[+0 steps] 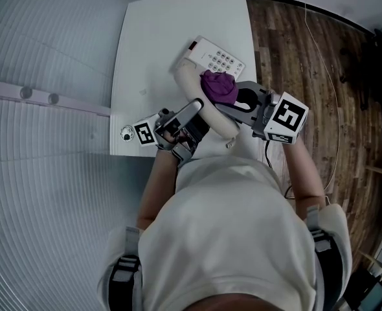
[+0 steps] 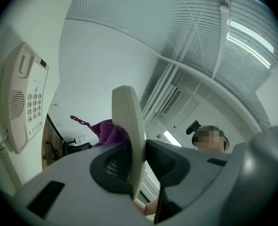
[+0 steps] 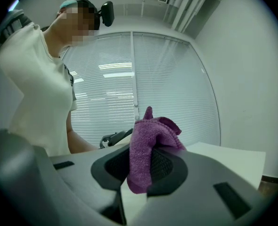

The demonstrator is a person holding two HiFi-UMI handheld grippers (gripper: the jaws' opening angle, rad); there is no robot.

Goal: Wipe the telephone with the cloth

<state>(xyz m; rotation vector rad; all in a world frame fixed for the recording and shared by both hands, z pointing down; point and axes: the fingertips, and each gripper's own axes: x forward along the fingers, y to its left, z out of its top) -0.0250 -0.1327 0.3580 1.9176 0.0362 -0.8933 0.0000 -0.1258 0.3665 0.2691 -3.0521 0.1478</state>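
Blinds (image 1: 42,173): pale slatted blinds fill the left side of the head view, beside the white surface (image 1: 152,44).
Small round thing (image 1: 126,133): at the surface's near left edge, just beside the left gripper's marker cube; too small to say what it is.
Left gripper (image 1: 196,111): at the near edge of the surface, angled upward. In its own view (image 2: 136,164) the jaws are clamped on the handset, one pad on each side of it.
Handset (image 1: 186,83): cream, lifted off its cradle and held in the left jaws. In the left gripper view (image 2: 128,126) it stands edge-on and rises out of the jaws.
Telephone base (image 1: 213,57): cream with a keypad, lying on the far part of the surface, beyond the handset and apart from both grippers. In the left gripper view (image 2: 23,102) it shows at the far left, with a coiled cord (image 2: 6,161) below it.
Cloth (image 1: 218,87): purple and bunched, pressed against the right side of the handset's upper part. It peeks out behind the handset in the left gripper view (image 2: 106,132).
Right gripper (image 1: 230,100): it reaches in from the right. In its own view (image 3: 146,166) the jaws are closed on the cloth (image 3: 146,145), which bulges up out of them.
Floor (image 1: 294,50): dark wood planks to the right of the surface.
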